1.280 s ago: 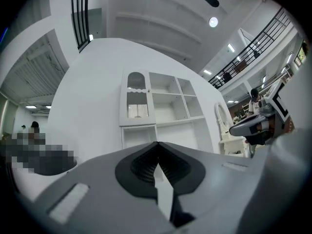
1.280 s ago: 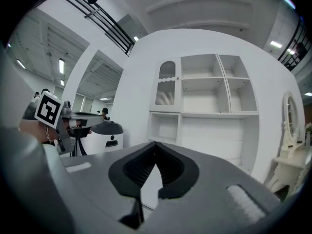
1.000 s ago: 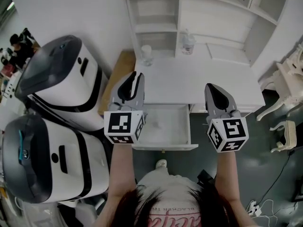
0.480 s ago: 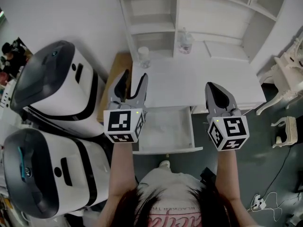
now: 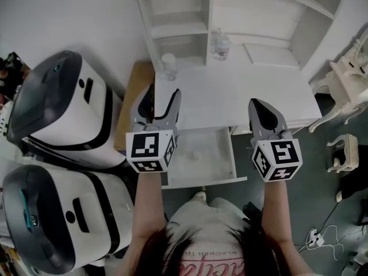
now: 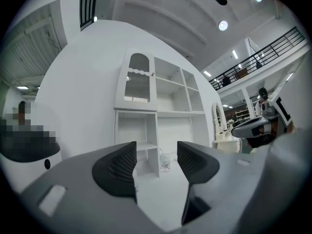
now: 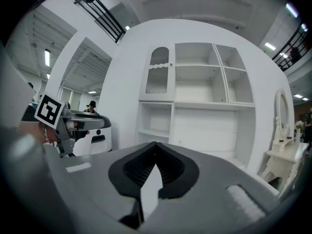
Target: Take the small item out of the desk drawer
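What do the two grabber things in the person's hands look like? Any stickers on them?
Both are grey, with long pointed jaws. The left gripper and the right gripper each carry a white cube printed with black square markers. Black ribbed pads line the jaws. No cables show. The person wears a light top; no sleeves reach the forearms.

The left gripper (image 5: pixel 159 102) pointed level, its empty jaws having just been opening wide; the right gripper (image 5: pixel 260 107) lay level alongside, jaws together.
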Available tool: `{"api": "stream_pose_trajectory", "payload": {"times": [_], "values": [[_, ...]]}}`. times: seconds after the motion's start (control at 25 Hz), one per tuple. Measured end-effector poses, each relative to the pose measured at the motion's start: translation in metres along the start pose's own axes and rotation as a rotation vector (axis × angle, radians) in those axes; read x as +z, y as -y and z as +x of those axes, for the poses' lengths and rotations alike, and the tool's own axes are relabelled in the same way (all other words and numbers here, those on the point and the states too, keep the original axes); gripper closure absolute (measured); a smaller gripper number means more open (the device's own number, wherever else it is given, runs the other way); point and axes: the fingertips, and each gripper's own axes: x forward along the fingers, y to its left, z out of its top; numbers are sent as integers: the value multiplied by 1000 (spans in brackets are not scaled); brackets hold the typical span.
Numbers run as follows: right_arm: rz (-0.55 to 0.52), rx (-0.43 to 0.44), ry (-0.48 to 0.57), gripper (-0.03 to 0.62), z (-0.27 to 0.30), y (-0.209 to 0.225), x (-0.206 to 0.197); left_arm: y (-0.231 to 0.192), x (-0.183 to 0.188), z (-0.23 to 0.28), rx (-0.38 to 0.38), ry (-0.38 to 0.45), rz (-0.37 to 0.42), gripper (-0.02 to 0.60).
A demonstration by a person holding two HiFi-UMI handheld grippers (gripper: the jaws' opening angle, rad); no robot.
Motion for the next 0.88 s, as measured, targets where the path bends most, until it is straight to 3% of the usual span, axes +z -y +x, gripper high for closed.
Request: {"api": "stream_pose_trajectory", "payload": {"times": [0.88], "values": [[34,41,-261,592,-3,8,-108,28,-102,-5,3,-267,-72,314]]}}
